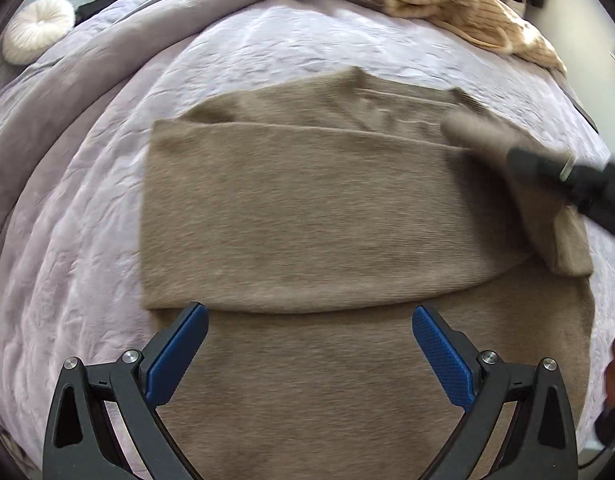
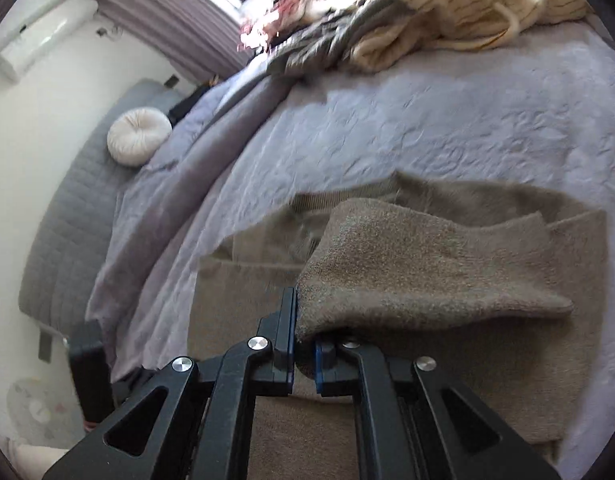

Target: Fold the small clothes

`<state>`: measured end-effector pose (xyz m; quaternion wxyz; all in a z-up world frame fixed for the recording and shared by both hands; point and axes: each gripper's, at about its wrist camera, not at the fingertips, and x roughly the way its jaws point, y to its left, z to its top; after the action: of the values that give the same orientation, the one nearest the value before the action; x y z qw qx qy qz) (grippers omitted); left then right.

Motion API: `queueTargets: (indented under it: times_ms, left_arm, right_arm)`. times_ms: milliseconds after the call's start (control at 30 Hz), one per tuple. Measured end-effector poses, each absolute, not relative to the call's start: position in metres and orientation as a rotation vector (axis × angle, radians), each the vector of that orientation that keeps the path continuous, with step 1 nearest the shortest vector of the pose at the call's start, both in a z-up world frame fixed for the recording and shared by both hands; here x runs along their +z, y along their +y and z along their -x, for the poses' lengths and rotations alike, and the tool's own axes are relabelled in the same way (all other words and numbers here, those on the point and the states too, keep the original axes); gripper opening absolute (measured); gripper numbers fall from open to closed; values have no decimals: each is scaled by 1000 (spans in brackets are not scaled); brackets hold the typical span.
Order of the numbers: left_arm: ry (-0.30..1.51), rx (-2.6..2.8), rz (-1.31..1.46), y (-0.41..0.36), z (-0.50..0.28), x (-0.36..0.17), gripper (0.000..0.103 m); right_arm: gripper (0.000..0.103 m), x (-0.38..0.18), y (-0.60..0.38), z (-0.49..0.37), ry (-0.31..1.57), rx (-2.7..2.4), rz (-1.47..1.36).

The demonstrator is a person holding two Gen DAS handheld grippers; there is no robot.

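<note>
A taupe knit sweater (image 1: 327,220) lies spread on the lavender bedspread (image 1: 87,220), its left part folded over the middle. My left gripper (image 1: 309,320) hovers open and empty above the sweater's near part. My right gripper (image 2: 305,354) is shut on the sweater's sleeve (image 2: 419,268) and holds it lifted above the body. In the left wrist view the right gripper (image 1: 563,180) shows blurred at the right with the sleeve draped from it.
A pile of other clothes, cream striped knit (image 2: 467,4) and dark pieces (image 2: 315,40), lies at the bed's far end. A round white cushion (image 2: 139,136) rests on a grey sofa (image 2: 79,208) to the left. A rumpled duvet (image 1: 87,60) lines the left side.
</note>
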<state>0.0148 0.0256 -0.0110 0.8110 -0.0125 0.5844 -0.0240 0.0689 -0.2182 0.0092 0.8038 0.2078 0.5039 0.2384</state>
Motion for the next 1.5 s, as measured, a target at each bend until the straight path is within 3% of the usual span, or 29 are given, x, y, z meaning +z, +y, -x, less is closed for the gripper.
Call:
queueTargets:
  times_ms: [133,267,467,500,533,567,833,1000,1133,1267,1500]
  left_arm:
    - [1253,-16,51,47,-12,-17,102]
    - [1256,-3,79,62,-11,-22,102]
    - [1228,-19,147,79,-9,-15,102]
    - [1219,-23,147,81,-8,-12,102]
    - [1212,-27,146,82,-7,-10,102]
    - [1206,-30,146,84,-6,-9,102]
    - [1198,-39,218,116,5,-5,102]
    - [1191,-60,279,131,6,-4,102]
    - [1185,-125,330,130,-2,-5,102]
    - [1197,-199,386,119,-15,-8,102]
    - [1247,-262,479,97,-38,-23,102]
  right_arm:
    - [16,-41,-196,-70,1246,461,-415]
    - [52,-51,-214,-70,1270,430,-548]
    - [51,-42,-277,-61,1118,230,-947]
    - [46,-48,-287,-62,1112,188,-1011]
    - [20,-54,-294,-65,1109,158,-1062]
    - [6,-59,-295,-69,1116,141,-1084]
    - [6,-1,-179,-100,1100,508,-589]
    - [7,-19,-100,-95,1222,646,-312]
    - [13,-43,-80,-78,1343,667,-157]
    - [37,-34,-96,-64,1315,644,-188]
    - [37,-31,-192,-38,1304,460,-467]
